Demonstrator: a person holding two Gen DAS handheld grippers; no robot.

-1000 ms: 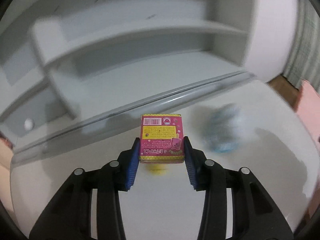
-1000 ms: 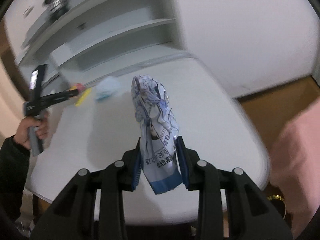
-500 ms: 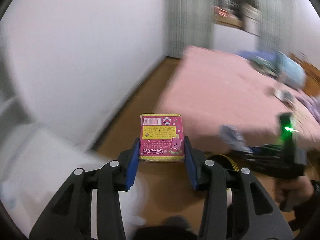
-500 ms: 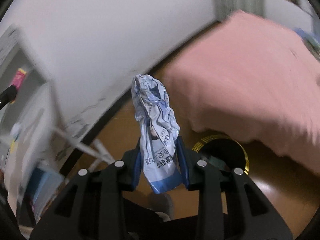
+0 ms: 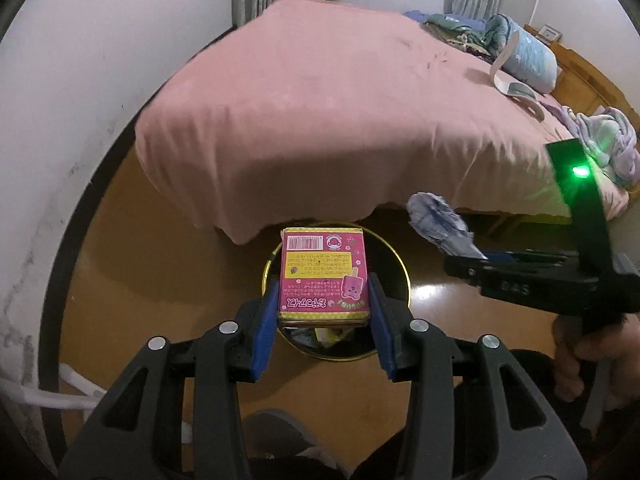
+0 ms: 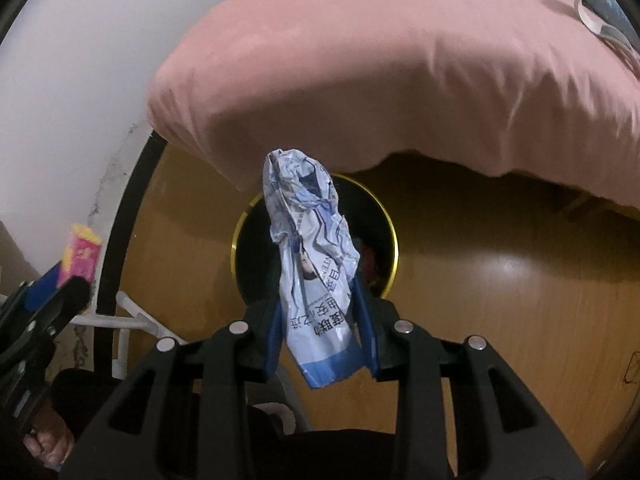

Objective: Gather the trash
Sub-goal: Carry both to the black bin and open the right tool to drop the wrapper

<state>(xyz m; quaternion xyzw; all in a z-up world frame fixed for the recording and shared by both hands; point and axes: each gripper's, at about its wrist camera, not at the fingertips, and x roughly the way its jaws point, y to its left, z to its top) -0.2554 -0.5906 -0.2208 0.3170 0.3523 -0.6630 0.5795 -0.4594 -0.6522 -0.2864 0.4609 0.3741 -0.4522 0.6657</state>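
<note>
My left gripper is shut on a pink carton and holds it above a round black bin with a gold rim on the floor. The bin holds some trash. My right gripper is shut on a crumpled blue-white wrapper, held above the same bin. The right gripper and its wrapper show at the right of the left wrist view. The left gripper's carton shows at the left edge of the right wrist view.
A bed with a pink sheet overhangs just behind the bin, with bedding piled at its far end. A white wall stands to the left. White pipes run low by the wall. The floor is wood.
Both grippers swung away from the white table and shelves, across the room, and now hang over the bin by the bed. Each keeps its hold.
</note>
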